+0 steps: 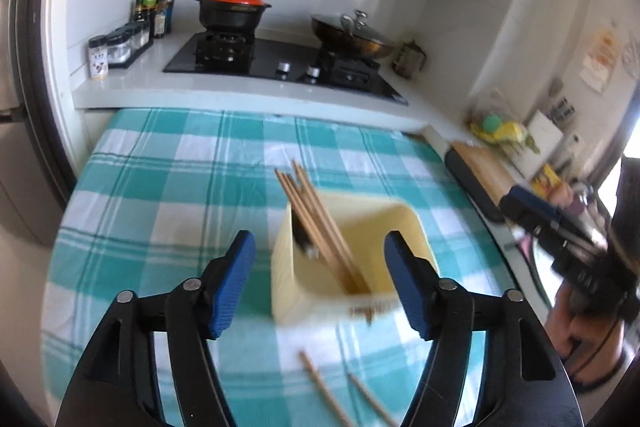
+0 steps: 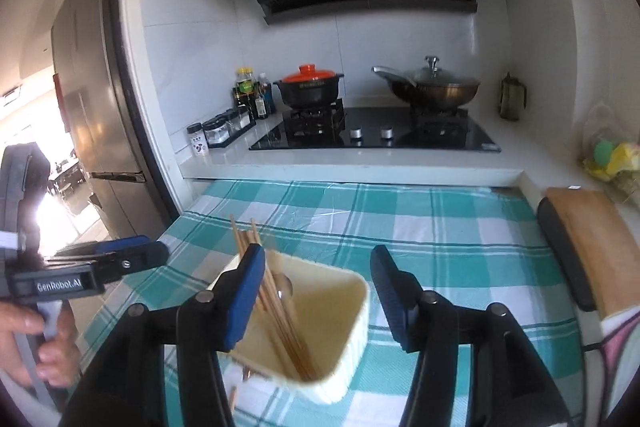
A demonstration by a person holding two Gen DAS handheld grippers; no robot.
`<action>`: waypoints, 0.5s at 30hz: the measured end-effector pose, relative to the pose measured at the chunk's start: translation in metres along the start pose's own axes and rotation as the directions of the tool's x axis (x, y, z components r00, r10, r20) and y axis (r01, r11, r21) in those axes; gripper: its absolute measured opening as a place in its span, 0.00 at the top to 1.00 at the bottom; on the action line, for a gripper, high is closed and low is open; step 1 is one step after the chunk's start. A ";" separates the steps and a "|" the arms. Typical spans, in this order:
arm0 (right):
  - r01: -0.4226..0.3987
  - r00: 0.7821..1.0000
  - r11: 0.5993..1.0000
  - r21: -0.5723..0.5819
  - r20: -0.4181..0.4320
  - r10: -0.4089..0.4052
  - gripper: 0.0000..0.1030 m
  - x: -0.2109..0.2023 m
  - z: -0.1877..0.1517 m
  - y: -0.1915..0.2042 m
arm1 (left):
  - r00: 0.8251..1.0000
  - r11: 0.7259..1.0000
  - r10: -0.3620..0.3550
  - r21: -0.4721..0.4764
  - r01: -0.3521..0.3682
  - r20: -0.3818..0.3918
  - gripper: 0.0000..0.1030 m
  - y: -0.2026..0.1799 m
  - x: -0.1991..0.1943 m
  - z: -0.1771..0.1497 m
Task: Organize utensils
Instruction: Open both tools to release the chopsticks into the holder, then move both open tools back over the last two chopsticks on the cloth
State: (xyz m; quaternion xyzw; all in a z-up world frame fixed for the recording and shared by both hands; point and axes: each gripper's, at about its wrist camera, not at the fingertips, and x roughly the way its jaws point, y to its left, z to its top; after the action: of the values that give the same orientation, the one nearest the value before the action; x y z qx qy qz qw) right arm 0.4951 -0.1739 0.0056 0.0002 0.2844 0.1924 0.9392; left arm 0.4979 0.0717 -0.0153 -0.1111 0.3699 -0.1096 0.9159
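A cream square utensil holder (image 1: 316, 303) stands on the teal checked tablecloth (image 1: 160, 195). Several wooden chopsticks (image 1: 316, 215) and a dark-handled utensil (image 1: 302, 233) lean inside it. Two loose chopsticks (image 1: 326, 391) lie on the cloth in front of it. My left gripper (image 1: 320, 267) is open and empty, just above and before the holder. In the right wrist view the holder (image 2: 352, 331) holds the chopsticks (image 2: 280, 311) and a spoon (image 2: 285, 287). My right gripper (image 2: 318, 291) is open and empty above it. Each gripper shows in the other's view, the right one (image 1: 560, 227) and the left one (image 2: 96, 267).
Behind the table is a white counter (image 2: 360, 163) with a black hob, a red-lidded pot (image 2: 310, 89), a lidded wok (image 2: 432, 87) and seasoning bottles (image 2: 248, 95). A wooden cutting board (image 2: 592, 247) lies at the right. A steel fridge (image 2: 88, 107) stands at the left.
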 end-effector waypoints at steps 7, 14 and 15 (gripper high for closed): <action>0.056 0.994 0.998 -0.041 -0.089 -0.059 0.39 -0.070 -0.085 -0.002 | 0.996 0.996 0.050 0.083 -0.044 -0.072 0.10 -0.003 -0.057 -0.110; 0.144 0.961 0.985 0.089 -0.251 -0.118 0.39 -0.111 -0.233 -0.005 | 0.989 0.999 0.034 -0.025 -0.038 -0.143 0.10 -0.005 -0.076 -0.227; 0.162 0.958 0.979 0.120 -0.255 -0.128 0.39 -0.122 -0.252 -0.004 | 0.988 0.999 0.021 -0.041 -0.027 -0.153 0.10 -0.005 -0.078 -0.236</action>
State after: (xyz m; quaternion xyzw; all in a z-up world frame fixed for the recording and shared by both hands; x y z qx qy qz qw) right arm 0.2693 -0.2491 -0.1408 0.0212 0.4107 0.1012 0.9059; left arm 0.2766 0.0598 -0.1288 -0.1175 0.4423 -0.0988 0.8836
